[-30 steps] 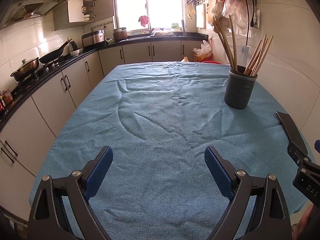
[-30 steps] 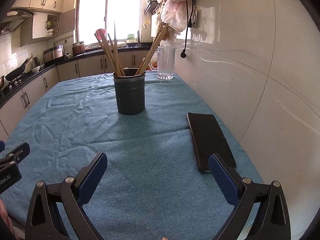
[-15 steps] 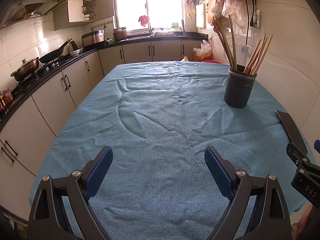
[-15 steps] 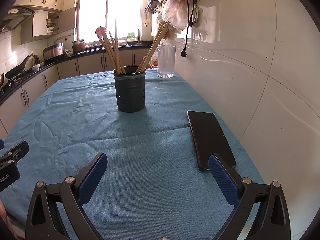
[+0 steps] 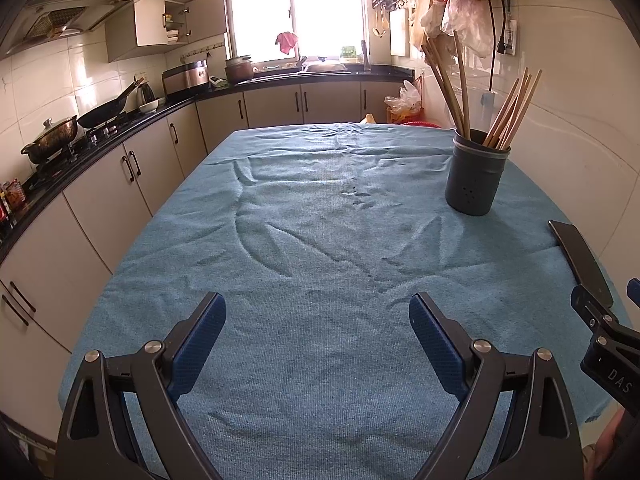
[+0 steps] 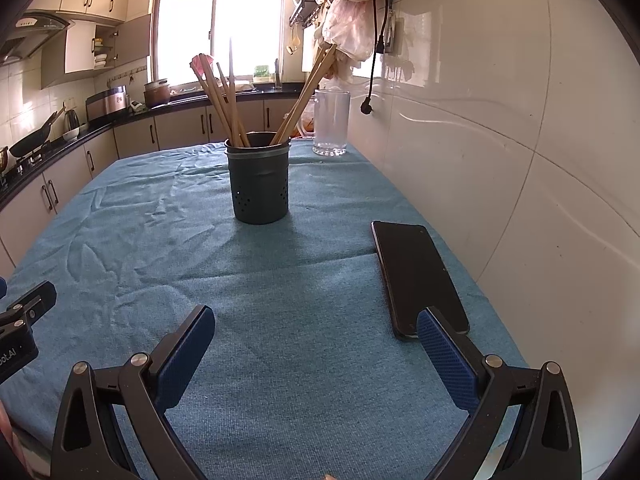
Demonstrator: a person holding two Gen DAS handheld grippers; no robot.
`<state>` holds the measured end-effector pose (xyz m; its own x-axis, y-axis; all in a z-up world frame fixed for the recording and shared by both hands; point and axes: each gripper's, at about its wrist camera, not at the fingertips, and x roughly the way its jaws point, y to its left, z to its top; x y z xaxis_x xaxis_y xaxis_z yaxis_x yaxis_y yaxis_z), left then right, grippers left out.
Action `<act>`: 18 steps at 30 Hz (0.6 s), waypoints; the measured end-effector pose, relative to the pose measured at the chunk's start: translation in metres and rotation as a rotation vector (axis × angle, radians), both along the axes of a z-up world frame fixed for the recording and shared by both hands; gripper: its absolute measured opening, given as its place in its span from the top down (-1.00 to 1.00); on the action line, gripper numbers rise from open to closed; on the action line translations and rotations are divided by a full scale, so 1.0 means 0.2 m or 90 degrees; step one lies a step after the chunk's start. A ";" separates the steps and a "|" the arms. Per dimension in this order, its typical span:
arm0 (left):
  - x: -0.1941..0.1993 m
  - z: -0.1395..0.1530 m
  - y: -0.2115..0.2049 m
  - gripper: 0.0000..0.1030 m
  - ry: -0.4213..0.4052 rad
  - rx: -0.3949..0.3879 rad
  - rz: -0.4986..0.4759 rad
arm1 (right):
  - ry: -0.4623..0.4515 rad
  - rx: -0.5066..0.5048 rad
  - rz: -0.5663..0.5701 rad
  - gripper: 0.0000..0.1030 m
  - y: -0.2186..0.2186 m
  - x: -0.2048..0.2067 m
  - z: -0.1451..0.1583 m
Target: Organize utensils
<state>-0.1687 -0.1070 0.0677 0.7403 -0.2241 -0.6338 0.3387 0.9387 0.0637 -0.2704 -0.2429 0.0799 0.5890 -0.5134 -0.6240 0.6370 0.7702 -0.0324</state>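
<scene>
A dark grey perforated utensil holder [image 5: 475,172] [image 6: 259,178] stands upright on the blue tablecloth [image 5: 320,240] [image 6: 280,300], toward the wall side. Several wooden chopsticks [image 5: 510,110] [image 6: 224,104] lean out of it in two bunches. My left gripper [image 5: 318,324] hovers over the near part of the cloth, jaws wide open with nothing between them. My right gripper [image 6: 316,334] is likewise open and empty, well short of the holder. Part of the right gripper shows at the right edge of the left wrist view.
A black phone [image 6: 418,276] [image 5: 580,260] lies flat on the cloth by the tiled wall, just past my right finger. A clear glass pitcher [image 6: 331,122] stands at the table's far end. Kitchen counters with pots [image 5: 52,136] run along the left.
</scene>
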 end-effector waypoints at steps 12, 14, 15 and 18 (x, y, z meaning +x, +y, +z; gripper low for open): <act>-0.01 0.00 0.00 -0.79 0.001 0.000 0.001 | 0.002 0.000 0.001 -0.99 0.00 0.00 0.00; -0.01 0.00 0.00 -0.79 0.000 0.000 0.001 | 0.002 0.000 0.001 -0.99 0.00 0.00 0.00; -0.01 0.00 0.00 -0.79 0.000 0.000 0.001 | 0.002 0.000 0.001 -0.99 0.00 0.00 0.00; -0.01 0.01 0.00 -0.79 0.001 0.000 0.000 | 0.001 -0.001 0.001 -0.99 0.00 0.00 0.00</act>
<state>-0.1703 -0.1070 0.0687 0.7396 -0.2243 -0.6345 0.3385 0.9389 0.0627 -0.2708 -0.2429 0.0801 0.5886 -0.5138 -0.6242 0.6363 0.7707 -0.0344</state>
